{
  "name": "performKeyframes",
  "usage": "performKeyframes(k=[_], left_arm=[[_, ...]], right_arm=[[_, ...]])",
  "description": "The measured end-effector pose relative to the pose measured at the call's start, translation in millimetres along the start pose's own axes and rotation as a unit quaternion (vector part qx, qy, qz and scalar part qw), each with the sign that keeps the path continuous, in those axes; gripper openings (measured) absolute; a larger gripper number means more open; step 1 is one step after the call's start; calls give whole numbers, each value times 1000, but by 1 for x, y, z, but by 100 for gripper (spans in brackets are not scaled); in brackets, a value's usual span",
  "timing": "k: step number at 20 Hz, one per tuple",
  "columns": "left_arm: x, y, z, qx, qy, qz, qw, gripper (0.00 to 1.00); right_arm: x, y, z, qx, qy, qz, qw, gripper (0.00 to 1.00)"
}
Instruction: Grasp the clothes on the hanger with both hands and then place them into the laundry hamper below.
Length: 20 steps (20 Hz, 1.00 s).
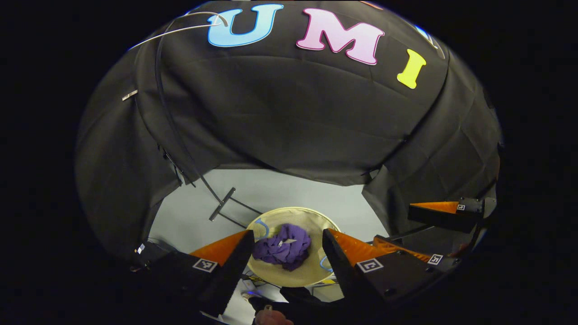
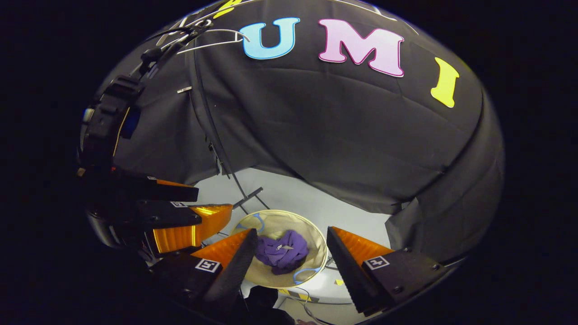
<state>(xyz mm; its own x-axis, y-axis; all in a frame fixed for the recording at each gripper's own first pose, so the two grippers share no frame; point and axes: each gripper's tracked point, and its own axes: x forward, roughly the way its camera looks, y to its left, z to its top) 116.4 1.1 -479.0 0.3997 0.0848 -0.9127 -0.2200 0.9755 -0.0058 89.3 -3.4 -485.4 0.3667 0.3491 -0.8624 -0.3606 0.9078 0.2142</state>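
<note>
Crumpled purple garment lies in round beige mesh hamper, directly below both hand-held grippers, jaws spread, empty.

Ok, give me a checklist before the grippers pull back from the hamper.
1. Garment in hamper: ok. The purple garment lies crumpled inside the hamper.
2. Left gripper released: ok. Its fingers stand apart with nothing between them; the garment is well below.
3. Right gripper released: ok. Open, nothing held.
4. Cloth over the rim: ok. The garment sits within the rim on all visible sides.
5. Hanger bare: ok as far as seen. The wire at the top left carries no cloth.
6. Hamper upright on the floor: cannot tell for sure; seen from above, its opening faces up.
</note>
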Motion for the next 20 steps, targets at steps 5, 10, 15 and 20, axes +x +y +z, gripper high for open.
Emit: performKeyframes(k=[5,10,15,20], left_arm=[[0,3,-13,0,14,2,1000,96],[-1,6,-4,-8,4,5,1000,96],[-10,10,13,-15,-19,6,1000,96],[-34,13,25,-9,-52,-3,999,96]], right_arm=[[0,-3,-6,7,7,-2,1000,99],[-1,-7,-1,4,1,-5,1000,100],[-7,-11,8,8,-11,-8,1000,100],[-24,-14,20,16,-39,-31,999,100]])
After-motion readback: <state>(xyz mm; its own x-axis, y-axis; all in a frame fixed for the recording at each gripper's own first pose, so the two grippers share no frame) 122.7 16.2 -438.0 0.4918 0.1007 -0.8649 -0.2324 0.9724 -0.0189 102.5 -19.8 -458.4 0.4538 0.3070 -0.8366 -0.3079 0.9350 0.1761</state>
